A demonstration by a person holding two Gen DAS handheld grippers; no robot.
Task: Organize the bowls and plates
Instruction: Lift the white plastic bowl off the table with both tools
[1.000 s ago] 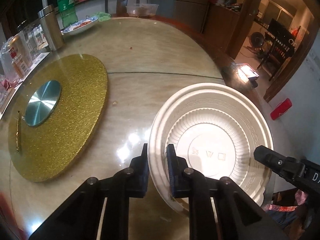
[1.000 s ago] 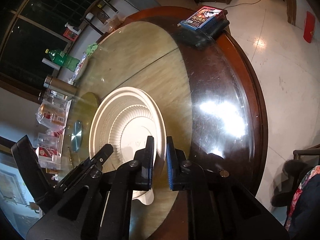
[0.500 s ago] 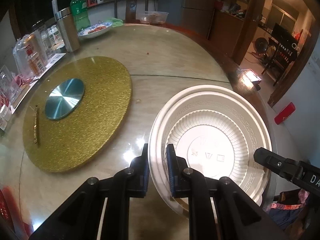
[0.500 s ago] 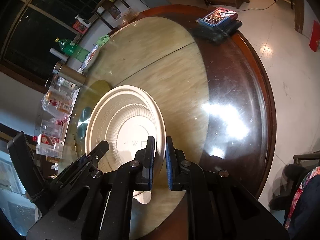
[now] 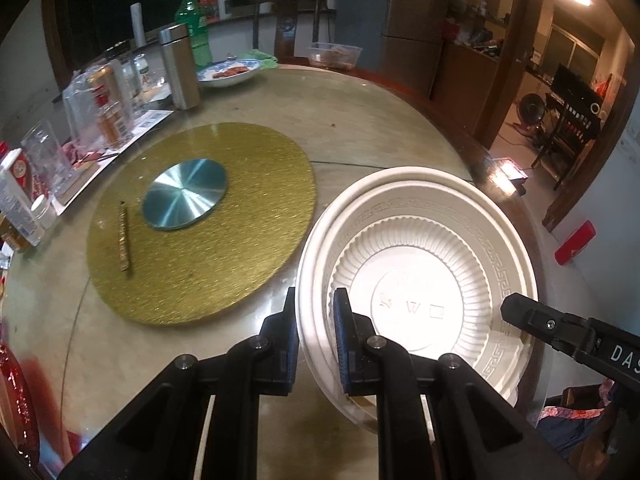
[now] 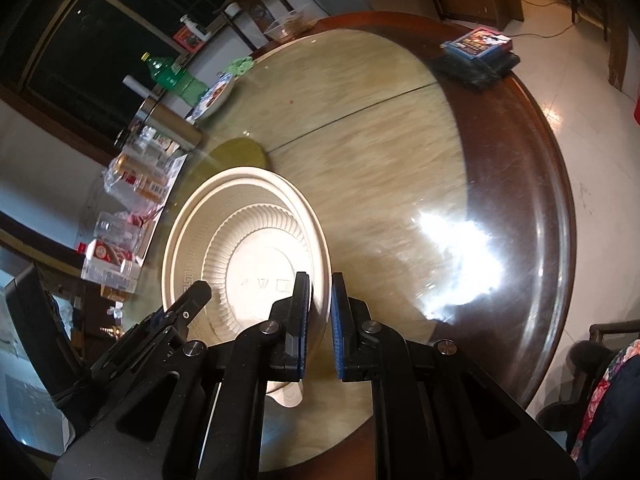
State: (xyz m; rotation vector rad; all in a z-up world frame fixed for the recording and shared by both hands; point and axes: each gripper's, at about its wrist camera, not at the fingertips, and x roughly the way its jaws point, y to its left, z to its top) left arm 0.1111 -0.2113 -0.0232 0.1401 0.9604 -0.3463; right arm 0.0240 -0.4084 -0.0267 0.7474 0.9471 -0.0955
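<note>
Both hand-held grippers pinching one white plate stack over the round desk

The left hand-held gripper [image 5: 316, 332] is clamped narrow on the left rim of the white plate stack [image 5: 420, 264], and the right hand-held gripper [image 6: 320, 320] is clamped the same way on the opposite rim, so the stack hangs between them just above the desk [image 5: 360, 128]. It looks like two or three ribbed disposable plates nested together, tilted a bit, with a key-pattern border. The stack sits just right of the gold turntable mat [image 5: 200, 220], near the desk's front edge. Further back there's a green bottle [image 5: 194, 26], a steel flask [image 5: 180, 68] and a blue-rimmed dish [image 5: 230, 74] with food on it.
</note>
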